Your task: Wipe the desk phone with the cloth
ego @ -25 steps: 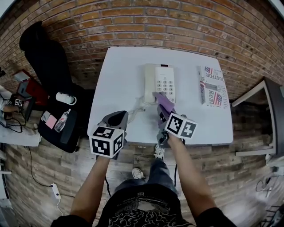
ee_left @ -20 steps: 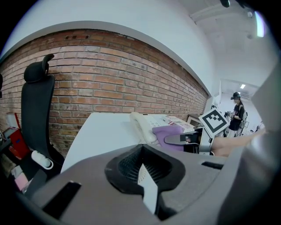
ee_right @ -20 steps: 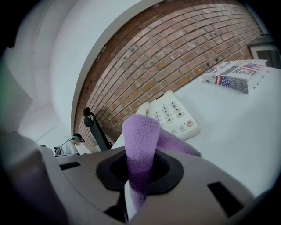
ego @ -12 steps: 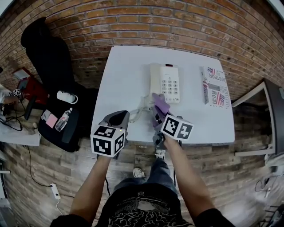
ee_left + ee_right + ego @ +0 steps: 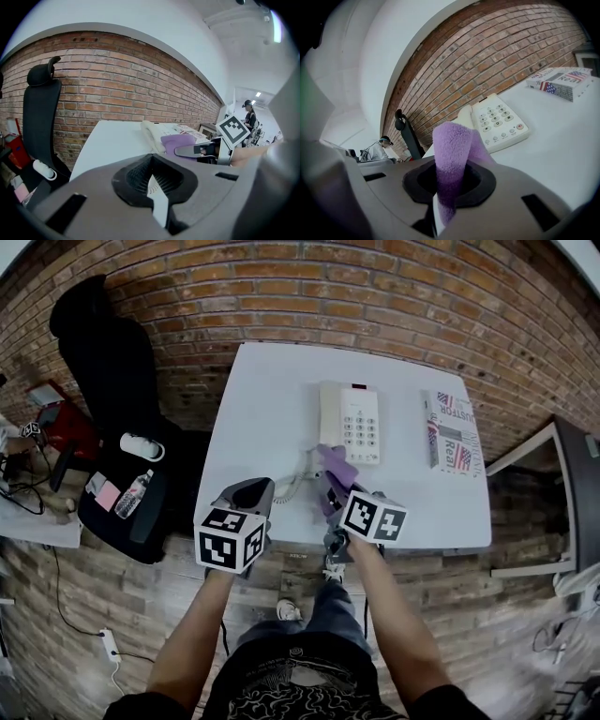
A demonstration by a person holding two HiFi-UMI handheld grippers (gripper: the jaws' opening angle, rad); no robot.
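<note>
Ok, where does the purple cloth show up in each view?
Head view: purple cloth at centre, just below the desk phone, at the right gripper's tip.
Left gripper view: right of centre, beside the phone.
Right gripper view: dead centre, pinched between the jaws, phone behind.
Shared landmark: the desk phone.

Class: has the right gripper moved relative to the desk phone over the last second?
Yes. Against the desk phone, the right gripper with its cloth has slid left, from the keypad's near edge toward the handset end.
</note>
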